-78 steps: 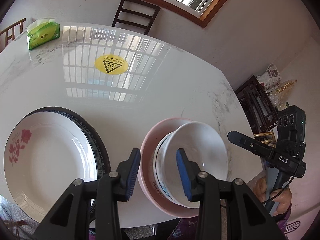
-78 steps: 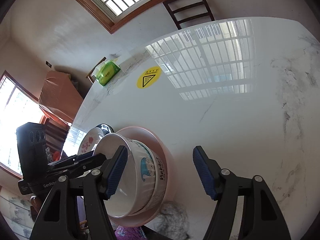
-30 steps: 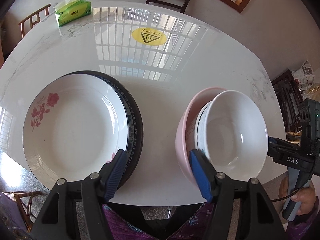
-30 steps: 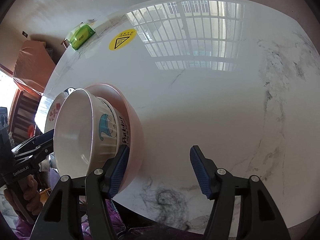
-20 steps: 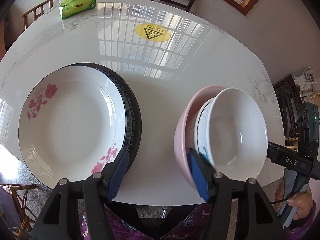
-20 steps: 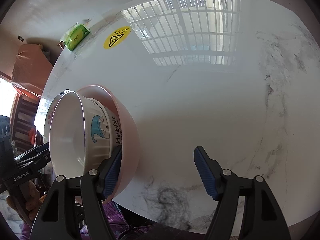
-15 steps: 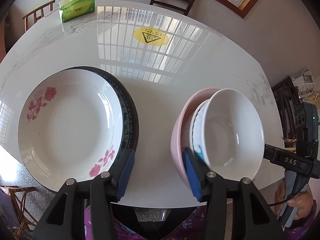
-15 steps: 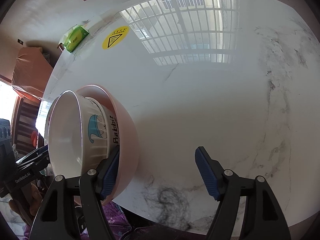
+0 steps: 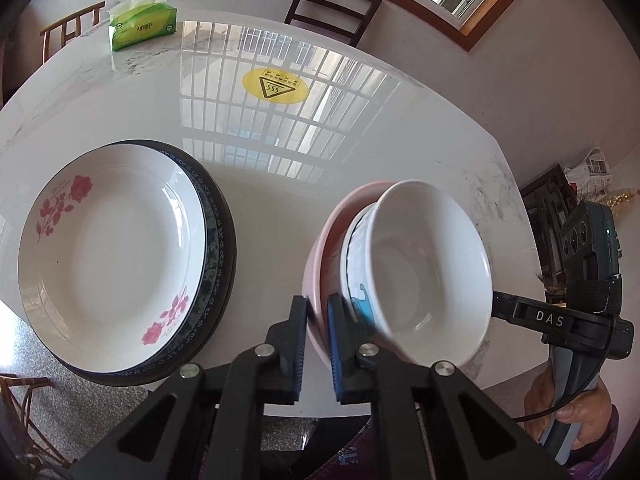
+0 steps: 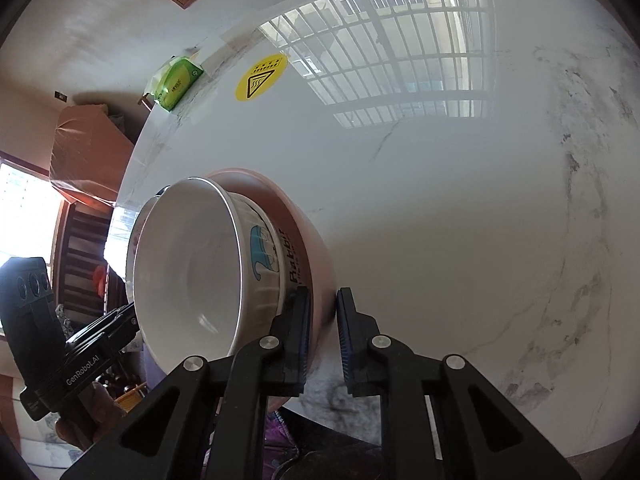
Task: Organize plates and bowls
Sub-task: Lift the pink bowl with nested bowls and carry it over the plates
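**Hand-held grippers pinch the pink bowl's rim from both sides**

Left wrist view: the left hand-held gripper (image 9: 318, 322) has just been closing, and its blue pads now pinch the near left rim of the pink bowl (image 9: 320, 248). A white bowl (image 9: 424, 264) with a blue cartoon print sits nested inside the pink one, tilted toward the right. Left of the bowls, apart from them, a white plate (image 9: 108, 248) with pink roses lies stacked on a dark blue-patterned plate (image 9: 218, 248). All rest on a glossy white marble desk (image 9: 280, 168). Far back are a yellow warning sticker (image 9: 276, 86) and a green tissue pack (image 9: 142, 26). At the right edge, a person's hand (image 9: 568, 408) grips the other tool's handle.

Right wrist view: the right hand-held gripper (image 10: 323, 320) has also just been closing and now clamps the pink bowl's (image 10: 312, 240) right rim, one pad inside, one outside. The white bowl (image 10: 192, 272) fills the left.
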{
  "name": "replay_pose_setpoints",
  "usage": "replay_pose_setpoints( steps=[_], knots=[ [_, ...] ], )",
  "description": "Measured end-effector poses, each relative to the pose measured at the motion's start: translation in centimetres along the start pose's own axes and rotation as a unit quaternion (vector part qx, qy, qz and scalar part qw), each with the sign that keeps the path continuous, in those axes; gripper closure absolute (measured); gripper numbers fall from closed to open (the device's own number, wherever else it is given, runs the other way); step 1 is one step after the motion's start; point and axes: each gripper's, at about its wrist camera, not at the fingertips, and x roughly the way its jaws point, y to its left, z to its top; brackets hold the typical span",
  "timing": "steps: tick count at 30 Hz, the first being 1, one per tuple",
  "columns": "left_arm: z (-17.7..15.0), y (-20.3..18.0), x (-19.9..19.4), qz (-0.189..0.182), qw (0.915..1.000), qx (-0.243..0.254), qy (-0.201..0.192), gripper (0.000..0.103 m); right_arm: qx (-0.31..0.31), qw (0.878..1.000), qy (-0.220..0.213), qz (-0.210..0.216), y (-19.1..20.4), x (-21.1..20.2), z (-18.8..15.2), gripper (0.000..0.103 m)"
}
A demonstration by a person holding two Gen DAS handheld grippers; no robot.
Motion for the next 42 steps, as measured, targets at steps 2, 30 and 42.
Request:
replay_pose_setpoints(
  steps=[2, 30, 42],
  knots=[
    [0.1, 0.5, -0.1, -0.001, 1.0000, -0.001, 0.000, 0.093, 0.004, 1.000, 0.000, 0.004, -0.1, -0.1, 0.0, 0.087],
    [1.0, 1.9, -3.7, 0.008, 0.9993, -0.008, -0.037, 0.094, 0.025, 0.998, -0.003, 0.055, 1.2, -1.1, 0.3, 0.086],
    [0.9, 3.4, -6.6, 0.019, 0.9977, -0.023, -0.060, 0.094, 0.013, 0.997, 0.002, 0.074, 3.7, -0.7, 0.9, 0.085]
  ],
)
